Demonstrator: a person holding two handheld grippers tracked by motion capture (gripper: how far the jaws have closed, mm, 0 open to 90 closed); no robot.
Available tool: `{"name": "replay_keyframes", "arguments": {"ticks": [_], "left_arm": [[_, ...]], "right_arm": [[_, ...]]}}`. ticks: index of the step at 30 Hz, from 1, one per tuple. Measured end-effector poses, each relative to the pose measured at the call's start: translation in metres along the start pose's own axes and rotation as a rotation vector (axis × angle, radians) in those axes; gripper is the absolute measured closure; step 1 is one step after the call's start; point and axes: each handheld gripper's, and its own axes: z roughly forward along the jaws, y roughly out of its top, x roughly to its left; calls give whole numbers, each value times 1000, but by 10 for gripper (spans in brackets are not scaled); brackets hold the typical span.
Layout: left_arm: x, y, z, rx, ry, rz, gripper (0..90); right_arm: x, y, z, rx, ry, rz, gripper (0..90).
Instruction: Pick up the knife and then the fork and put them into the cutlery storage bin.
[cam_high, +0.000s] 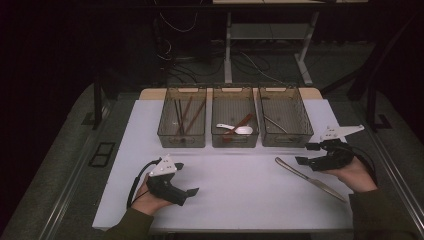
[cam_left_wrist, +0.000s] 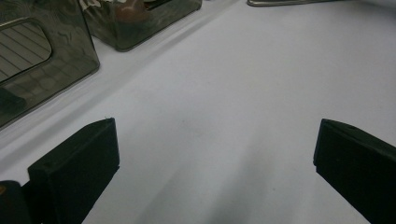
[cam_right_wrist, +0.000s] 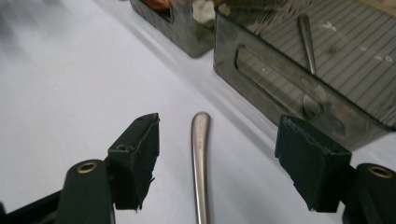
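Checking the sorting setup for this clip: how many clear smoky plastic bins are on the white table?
3, side by side along the far edge: left bin, middle bin, right bin. None appears hidden.

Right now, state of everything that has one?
Left gripper: open, empty, over bare table.
Right gripper: open, fingers astride the knife handle, not touching.
Knife: flat on table, loose.
Left bin: holds chopsticks.
Middle bin: holds spoons.
Right bin: holds one metal utensil.
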Motion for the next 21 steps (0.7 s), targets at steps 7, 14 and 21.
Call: {"name": "replay_keyframes", "arguments": {"ticks": [7,14,21], "left_arm": [[0,0,1,3,-3,0,0],[0,0,0,-1,-7,-4,0],[0,0,1,-1,-9,-6,0]], "right_arm": [[2,-6,-3,50,-16,-2,304],[4,-9,0,158,-25,6,334],[7,-11,9,253,-18,-33,388]]}}
